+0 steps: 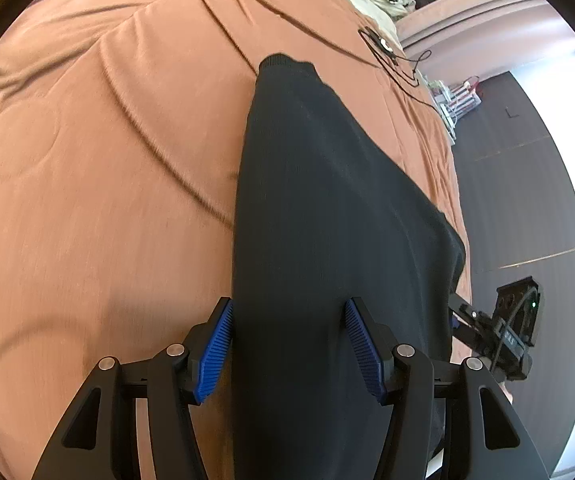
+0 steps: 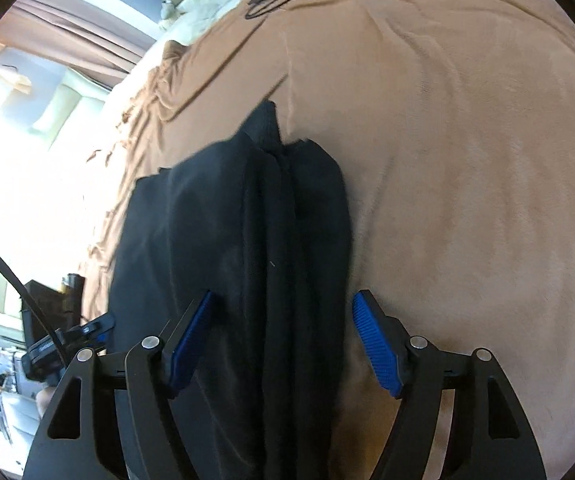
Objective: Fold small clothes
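Black garment (image 1: pixel 327 220): we are seeing it lying near the bed (image 1: pixel 87 160) edge.
Left gripper (image 1: pixel 289 350): spread wide, straddling cloth.
Right gripper (image 2: pixel 283 344): likewise wide.
Risk: we are judging bunched layers could slip.

Dark garment (image 1: pixel 327 208) fills the gap between the spread pads of the left tool (image 1: pixel 289 350); likewise in the right tool (image 2: pixel 283 344). Left of the garment in the left wrist view: open brown bedspread (image 1: pixel 99 152), wrinkled only. Beyond the garment's far cuff: black cable (image 1: pixel 391 56) and small device on the bedspread. Right of the garment: bed edge, the other tool (image 1: pixel 499 328) close by.
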Demonstrator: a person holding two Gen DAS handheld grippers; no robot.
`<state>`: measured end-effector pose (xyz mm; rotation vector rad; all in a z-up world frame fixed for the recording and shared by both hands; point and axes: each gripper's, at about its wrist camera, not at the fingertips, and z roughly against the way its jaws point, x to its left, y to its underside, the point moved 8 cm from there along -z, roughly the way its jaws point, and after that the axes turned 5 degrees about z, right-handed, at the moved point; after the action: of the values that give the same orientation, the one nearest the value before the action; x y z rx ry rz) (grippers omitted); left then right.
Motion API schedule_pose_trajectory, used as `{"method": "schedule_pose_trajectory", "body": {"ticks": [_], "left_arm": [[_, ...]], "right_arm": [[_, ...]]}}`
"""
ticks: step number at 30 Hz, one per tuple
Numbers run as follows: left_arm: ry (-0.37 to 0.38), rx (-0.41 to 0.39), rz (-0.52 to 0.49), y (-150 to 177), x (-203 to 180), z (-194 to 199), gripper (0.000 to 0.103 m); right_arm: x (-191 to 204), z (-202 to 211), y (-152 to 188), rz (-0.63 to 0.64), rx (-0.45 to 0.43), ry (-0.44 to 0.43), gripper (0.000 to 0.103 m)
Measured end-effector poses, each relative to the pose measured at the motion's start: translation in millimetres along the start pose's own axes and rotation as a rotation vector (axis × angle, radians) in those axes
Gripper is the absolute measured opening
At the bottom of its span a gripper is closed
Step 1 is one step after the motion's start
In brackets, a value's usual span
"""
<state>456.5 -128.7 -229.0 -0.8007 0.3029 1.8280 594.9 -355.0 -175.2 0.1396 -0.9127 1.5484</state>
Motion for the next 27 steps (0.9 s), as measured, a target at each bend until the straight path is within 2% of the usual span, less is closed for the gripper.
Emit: {"method": "schedule_pose_trajectory", "body": {"ticks": [4,11,16,19,22,24,27], "left_arm": [[-0.008,-0.010,-0.005,-20.9,-1.5,-5.3,0.058],[-0.006,0.000,-0.015,-49.0,-4.3,-20.0,0.057],[-0.008,-0.012,-0.022,-71.0,-6.2,-26.3,0.056],[-0.016,-0.026,-0.019,-87.5,-3.3,-31.2,0.050],[-0.007,-0.026,-0.028,-96.3,-2.8,-40.3,0.042],[-0.010,-0.025,-0.030,-100.0,-1.8,-44.2,0.029],[-0.016,-0.032,-0.064,-100.0,-11.5,-40.5,0.018]], "right_arm": [[-8.9,-10.6,-10.4,0.012,-0.012,-0.002,0.069],[-4.9,-32.2,-23.9,0.016,0.006,-0.016,0.054],[0.2,-39.4,-30.0,0.019,0.016,-0.010,0.052],[3.1,-39.8,-28.5,0.030,0.019,0.007,0.046],[6.4,-38.4,-28.2,0.043,0.017,0.024,0.033],[10.5,-37.2,-28.7,0.064,0.011,0.042,0.025],[21.8,-29.3,-28.8,0.111,-0.017,0.077,0.021]]}}
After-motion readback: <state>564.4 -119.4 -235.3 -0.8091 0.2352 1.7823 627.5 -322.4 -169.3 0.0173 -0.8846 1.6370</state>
